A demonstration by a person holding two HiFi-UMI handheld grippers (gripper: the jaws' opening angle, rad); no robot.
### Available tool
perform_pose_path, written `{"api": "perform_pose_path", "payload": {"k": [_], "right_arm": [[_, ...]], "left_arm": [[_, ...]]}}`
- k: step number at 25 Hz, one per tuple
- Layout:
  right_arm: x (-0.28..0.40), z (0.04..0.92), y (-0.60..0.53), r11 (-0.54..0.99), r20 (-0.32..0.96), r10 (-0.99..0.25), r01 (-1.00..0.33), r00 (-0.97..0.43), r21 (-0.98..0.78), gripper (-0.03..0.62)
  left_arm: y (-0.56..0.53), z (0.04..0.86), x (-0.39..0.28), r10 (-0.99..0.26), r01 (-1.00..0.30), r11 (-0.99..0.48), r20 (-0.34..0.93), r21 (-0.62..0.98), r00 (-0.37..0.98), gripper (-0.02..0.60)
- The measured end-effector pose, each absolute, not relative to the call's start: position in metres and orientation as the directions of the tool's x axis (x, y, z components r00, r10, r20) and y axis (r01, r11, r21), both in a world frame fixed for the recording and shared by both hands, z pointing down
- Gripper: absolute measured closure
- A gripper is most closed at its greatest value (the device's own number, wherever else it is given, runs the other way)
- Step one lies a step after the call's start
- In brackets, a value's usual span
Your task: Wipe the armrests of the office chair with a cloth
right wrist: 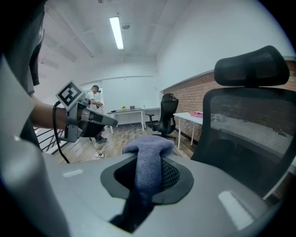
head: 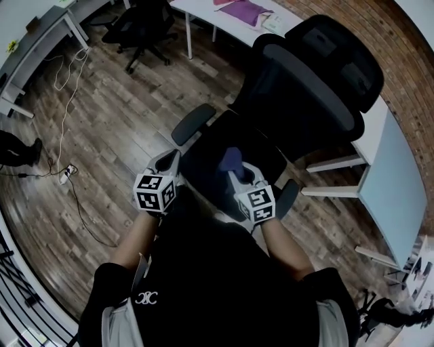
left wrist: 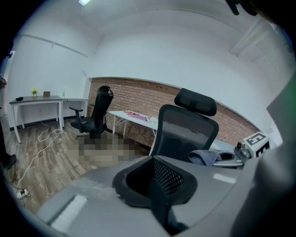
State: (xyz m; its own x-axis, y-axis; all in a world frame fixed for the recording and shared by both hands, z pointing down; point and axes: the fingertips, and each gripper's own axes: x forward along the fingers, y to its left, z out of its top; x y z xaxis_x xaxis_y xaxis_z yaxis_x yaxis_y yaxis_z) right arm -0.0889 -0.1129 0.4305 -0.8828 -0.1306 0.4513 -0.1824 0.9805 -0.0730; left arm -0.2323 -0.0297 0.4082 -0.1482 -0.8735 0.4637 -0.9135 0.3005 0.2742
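Note:
A black mesh office chair [head: 298,88] stands in front of me, its backrest at the upper right. Its left armrest [head: 193,124] and right armrest [head: 288,195] flank the seat. My right gripper [head: 236,171] hovers over the seat, shut on a blue-grey cloth [head: 231,159] that bulges out past the jaws [right wrist: 148,157]. My left gripper [head: 167,162] is just below the left armrest, its jaws together with nothing between them [left wrist: 159,185]. In the left gripper view the chair's back [left wrist: 187,125] faces me, with the right gripper [left wrist: 245,150] and cloth [left wrist: 203,157] beside it.
A second black office chair [head: 139,27] stands at the back left. White desks line the walls, one with a pink cloth [head: 243,10], and a white table [head: 386,176] is at the right. Cables [head: 64,74] and a power strip [head: 66,175] lie on the wooden floor.

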Motion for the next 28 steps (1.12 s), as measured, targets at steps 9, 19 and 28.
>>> {"api": "perform_pose_path", "payload": {"k": [9,19,28], "right_arm": [[-0.186,0.481,-0.146,0.985,0.576,-0.102,-0.163,-0.811,-0.056,0.525],[-0.268,0.543,-0.238,0.948,0.679,-0.272,-0.313,-0.682,0.065,0.523],[-0.316,0.601,-0.288,0.955,0.765,-0.222,-0.291,-0.604,0.047,0.525]], "left_arm": [[-0.019,0.429,-0.306,-0.854,-0.884,0.353,0.491,0.308,-0.17,0.575],[-0.016,0.468,-0.351,-0.832,-0.857,0.364,0.542,0.365,-0.122,0.575],[-0.012,0.492,-0.377,-0.806,-0.855,0.368,0.584,0.366,-0.096,0.575]]}}
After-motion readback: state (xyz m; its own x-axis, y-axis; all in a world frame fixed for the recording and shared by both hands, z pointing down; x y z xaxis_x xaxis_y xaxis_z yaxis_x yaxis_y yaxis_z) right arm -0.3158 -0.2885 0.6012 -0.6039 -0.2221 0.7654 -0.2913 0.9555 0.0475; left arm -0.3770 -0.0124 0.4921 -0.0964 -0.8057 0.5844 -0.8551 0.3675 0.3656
